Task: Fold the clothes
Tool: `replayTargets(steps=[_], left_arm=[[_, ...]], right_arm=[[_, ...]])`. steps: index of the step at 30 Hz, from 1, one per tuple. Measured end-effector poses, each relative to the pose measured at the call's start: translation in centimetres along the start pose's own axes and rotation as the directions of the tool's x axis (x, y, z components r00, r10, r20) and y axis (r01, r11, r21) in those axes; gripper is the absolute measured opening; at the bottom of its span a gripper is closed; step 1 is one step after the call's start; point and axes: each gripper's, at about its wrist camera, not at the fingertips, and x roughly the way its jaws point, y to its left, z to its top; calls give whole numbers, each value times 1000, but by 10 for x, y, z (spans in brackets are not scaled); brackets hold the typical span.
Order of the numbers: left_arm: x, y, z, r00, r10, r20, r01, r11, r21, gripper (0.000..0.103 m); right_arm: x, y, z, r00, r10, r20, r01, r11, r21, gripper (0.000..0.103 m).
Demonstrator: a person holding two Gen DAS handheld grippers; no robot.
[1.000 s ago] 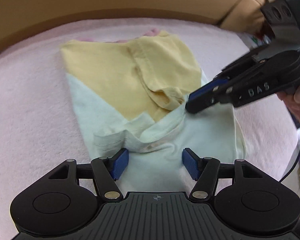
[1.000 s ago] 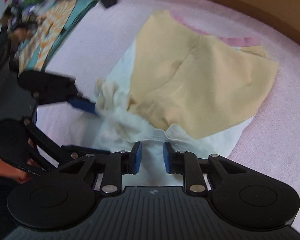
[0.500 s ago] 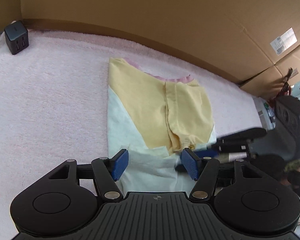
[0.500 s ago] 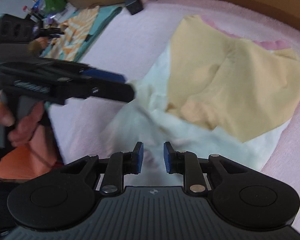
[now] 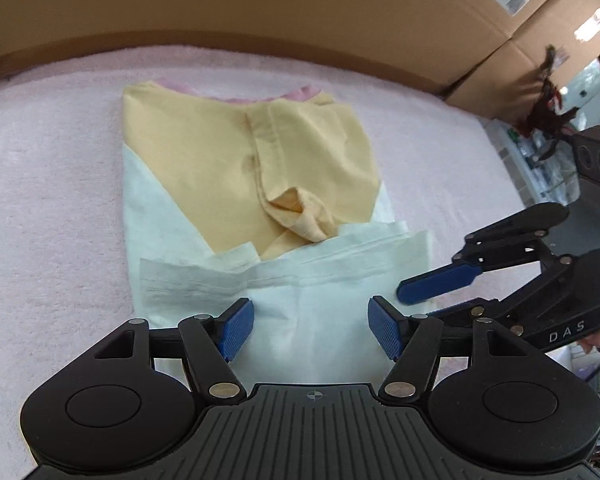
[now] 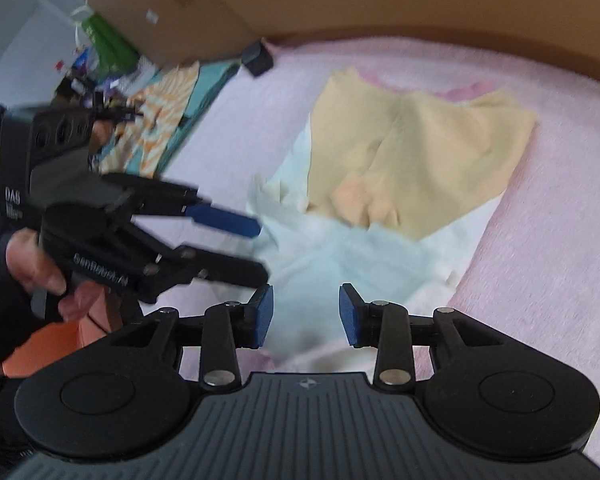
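A yellow and pale cream garment (image 5: 236, 168) lies partly folded on the pink towel (image 5: 40, 160), its cream hem turned up across the near part. My left gripper (image 5: 311, 330) hovers over the cream near edge, jaws wide and still opening slightly, with nothing pinched. It also shows in the right wrist view, where the left gripper (image 6: 262, 248) reaches in from the left at the garment's edge. My right gripper (image 6: 306, 316) hangs above the cream cloth (image 6: 340, 256), jaws opening, with nothing gripped between them. Seen from the left wrist, the right gripper (image 5: 420, 300) sits just off the garment's right edge.
Cardboard boxes (image 5: 340, 8) wall the far side of the towel. A black cube charger (image 6: 257, 58) and an orange-and-teal patterned cloth (image 6: 168, 120) lie at the far left. A person's hand (image 6: 32, 264) holds the left gripper. Clutter stands past the towel's right end (image 5: 552, 108).
My right gripper's jaws have widened and it has drawn away from the yellow sleeve to the garment's right edge. The cream hem now lies flatter. The left gripper stayed wide.
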Motion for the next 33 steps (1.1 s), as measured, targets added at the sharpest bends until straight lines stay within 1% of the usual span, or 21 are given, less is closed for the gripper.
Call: replayTargets(steps=[1,2,3,4,5,6,8,10,12,14,16,17,19,20,23,24,25,27,29,31,33], left_arm=[[2,6,0,1000,-7,10,8,1000,-29,75],[4,12,1,1000,-15,19,16,998,-59,75],[5,17,1,999,-22,26,24,995,-93,73],[2,22,2,999,-29,29,33,991,-130,71],[-2,25,1,999,-36,39,41,988,-146,71],[-5,27,0,998,-41,46,47,988,-145,71],[-8,31,-2,998,-35,44,41,990,-137,72],[-9,37,-3,998,-40,41,45,988,-144,72],[-8,41,-4,998,-52,40,58,987,-152,72],[-6,42,-4,998,-59,36,64,987,-146,72],[-6,40,-2,998,-53,26,56,991,-122,72],[-6,40,-1,998,-53,25,56,992,-115,72],[-5,43,-1,998,-64,25,67,990,-125,72],[-5,46,-1,997,-73,26,76,988,-136,72],[-5,51,-1,995,-94,26,97,982,-160,72],[-5,51,-1,995,-95,25,98,983,-158,72],[-5,51,-1,995,-95,24,98,983,-154,72],[-5,49,-2,996,-90,23,92,986,-142,72],[-5,49,-2,996,-89,24,91,986,-142,72],[-5,49,-3,996,-91,25,94,985,-144,72],[-5,49,-3,996,-91,22,94,985,-144,72]], right_arm=[[4,-7,2,998,-57,20,56,998,14,39],[7,-14,5,992,-118,51,117,993,34,37],[1,-24,8,979,-167,121,156,984,91,36],[-7,-34,12,957,-215,197,185,970,158,40],[-16,-39,10,949,-205,239,156,965,210,40],[-27,-44,7,944,-183,274,112,960,256,40],[-47,-53,1,927,-144,346,19,940,340,41],[-49,-50,-17,941,-149,304,27,928,371,46],[-45,-47,-37,956,-153,250,44,918,394,47],[-35,-43,-61,967,-139,214,36,905,423,47],[-25,-35,-77,972,-110,208,7,897,443,46],[-20,-30,-82,972,-108,207,3,893,450,44],[-12,-23,-89,974,-102,203,-3,887,461,21],[-9,-21,-90,973,-106,203,-2,882,471,19],[-6,-18,-92,970,-116,212,-3,871,492,19],[-7,-18,-93,969,-102,224,-23,868,495,20],[-8,-18,-93,968,-79,239,-52,866,498,22],[-12,-20,-95,962,-26,271,-120,852,509,22],[-14,-21,-94,962,-26,272,-123,849,515,24],[-12,-21,-93,964,-18,265,-124,853,506,23],[-12,-20,-92,965,-28,259,-107,864,492,23]])
